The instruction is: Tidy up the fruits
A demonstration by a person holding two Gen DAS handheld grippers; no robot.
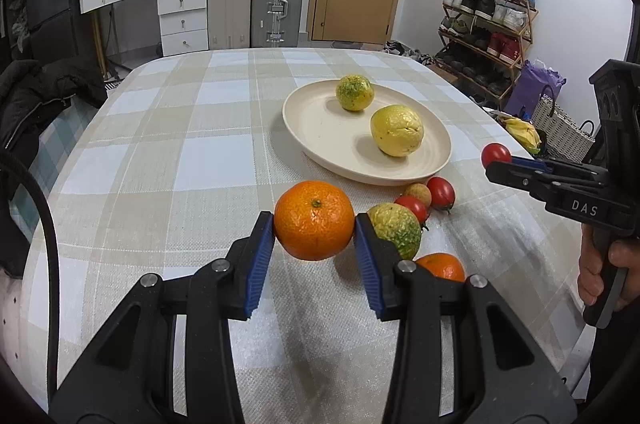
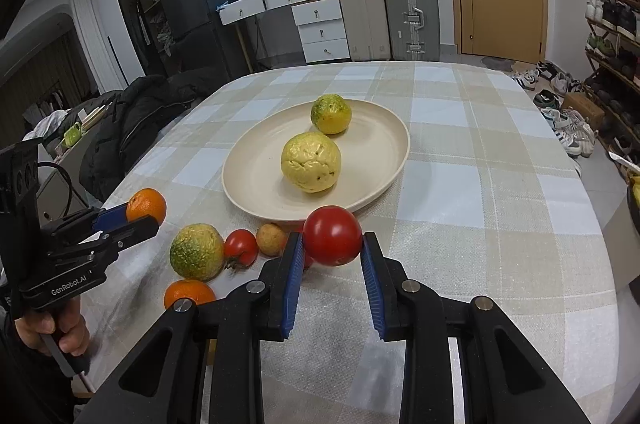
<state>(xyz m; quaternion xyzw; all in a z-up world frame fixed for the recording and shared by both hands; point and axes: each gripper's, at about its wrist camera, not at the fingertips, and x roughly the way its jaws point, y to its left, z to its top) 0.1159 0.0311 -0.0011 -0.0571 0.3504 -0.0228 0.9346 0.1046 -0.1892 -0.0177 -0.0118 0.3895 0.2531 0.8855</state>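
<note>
My left gripper point(image 1: 314, 230) is shut on an orange mandarin point(image 1: 314, 220), held above the cloth near the plate; it also shows in the right wrist view point(image 2: 146, 205). My right gripper point(image 2: 332, 248) is shut on a red tomato point(image 2: 333, 236), held just in front of the cream plate point(image 2: 256, 179). The plate point(image 1: 316, 127) holds a yellow wrinkled fruit point(image 1: 397, 130) and a green-yellow fruit point(image 1: 354, 92). On the cloth lie a green-yellow fruit point(image 2: 196, 252), a tomato point(image 2: 240, 248), a small tan fruit point(image 2: 271, 239) and a second mandarin point(image 2: 188, 294).
The table carries a checked cloth point(image 1: 180, 163). A dark jacket point(image 1: 44, 95) lies off its left edge. Suitcases point(image 1: 276, 3), drawers point(image 1: 182, 15), a door and a shoe rack point(image 1: 488, 23) stand behind. A basket and bananas point(image 1: 520, 133) sit at the right.
</note>
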